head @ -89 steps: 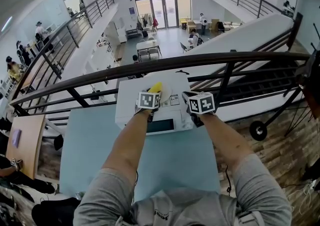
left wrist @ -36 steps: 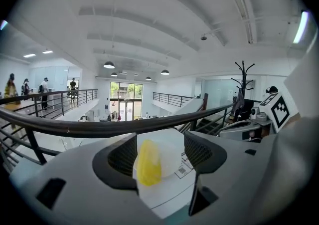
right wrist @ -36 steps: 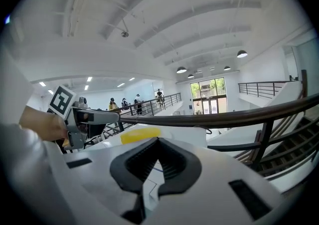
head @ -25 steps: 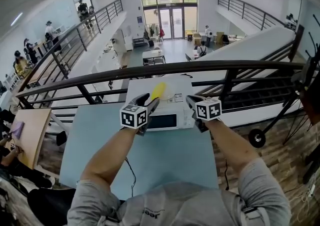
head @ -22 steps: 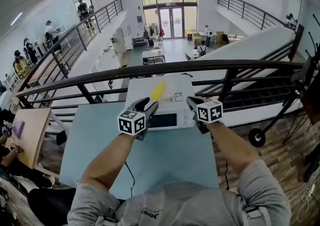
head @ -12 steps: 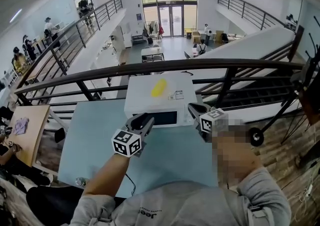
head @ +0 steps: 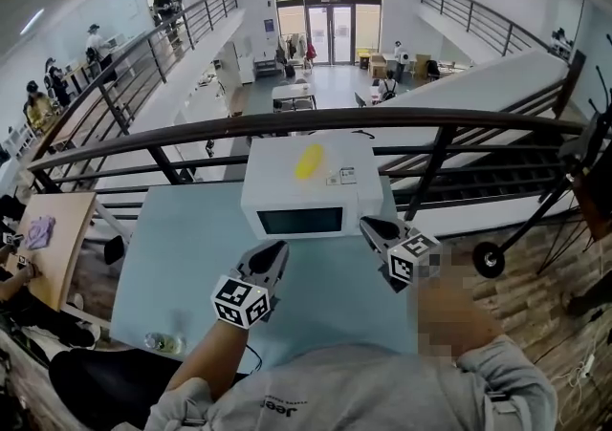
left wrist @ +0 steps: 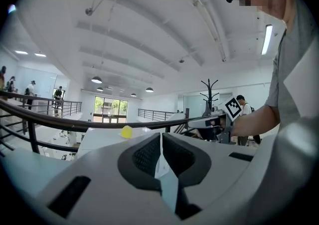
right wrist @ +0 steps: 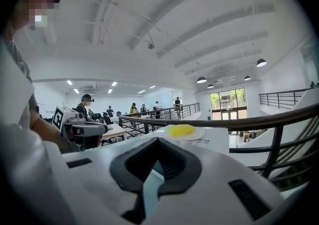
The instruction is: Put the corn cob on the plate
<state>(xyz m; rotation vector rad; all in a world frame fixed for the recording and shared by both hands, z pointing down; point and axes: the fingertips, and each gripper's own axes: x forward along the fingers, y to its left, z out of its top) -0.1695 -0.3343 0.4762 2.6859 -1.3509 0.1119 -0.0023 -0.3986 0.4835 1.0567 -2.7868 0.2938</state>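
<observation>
The corn cob lies on the white plate atop the microwave, ahead of both tongs, so the task looks done. The left tongs have just been closing on nothing. The right tongs are closed and empty. Both hang over the blue worktop, with a railing beyond.

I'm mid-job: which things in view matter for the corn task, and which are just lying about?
Belongs to the job:
corn cob
plate under it

Just lying about:
microwave they rest on
blue table
railing
small labels beside the plate
</observation>
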